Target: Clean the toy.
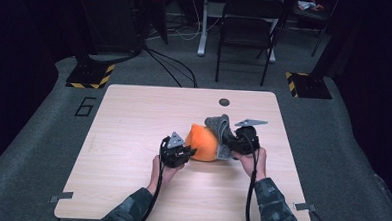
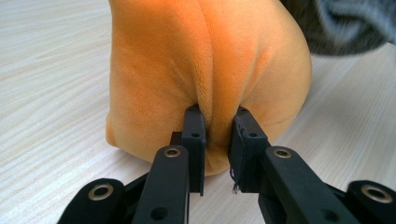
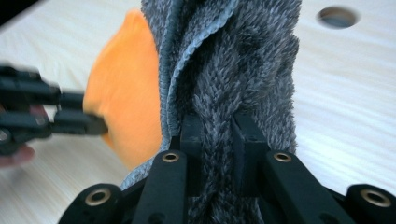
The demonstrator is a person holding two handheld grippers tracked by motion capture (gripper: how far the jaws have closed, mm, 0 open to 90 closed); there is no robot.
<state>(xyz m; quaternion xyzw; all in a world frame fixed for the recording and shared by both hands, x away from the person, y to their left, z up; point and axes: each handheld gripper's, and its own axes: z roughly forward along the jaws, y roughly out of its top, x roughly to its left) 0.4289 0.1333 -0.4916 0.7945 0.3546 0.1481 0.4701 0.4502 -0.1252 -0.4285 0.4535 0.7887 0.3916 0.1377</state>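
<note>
High view shows the left hand-held gripper clenched on a soft orange plush cloth and the right hand-held gripper grasping a fuzzy grey towel mid-surface, seemingly pulling them apart; next likely needs steady opposing tension.

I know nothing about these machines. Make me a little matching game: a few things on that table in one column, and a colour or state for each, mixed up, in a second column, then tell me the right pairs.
Things
1. left gripper
2. right gripper
3. hole in the tabletop
4. table

States
A. pale wood
B. clamped on the grey cloth
C. small, dark and round, beyond the cloths
D. clamped on a fold of the orange cloth

Pairs: 1-D, 2-B, 3-C, 4-A
</note>
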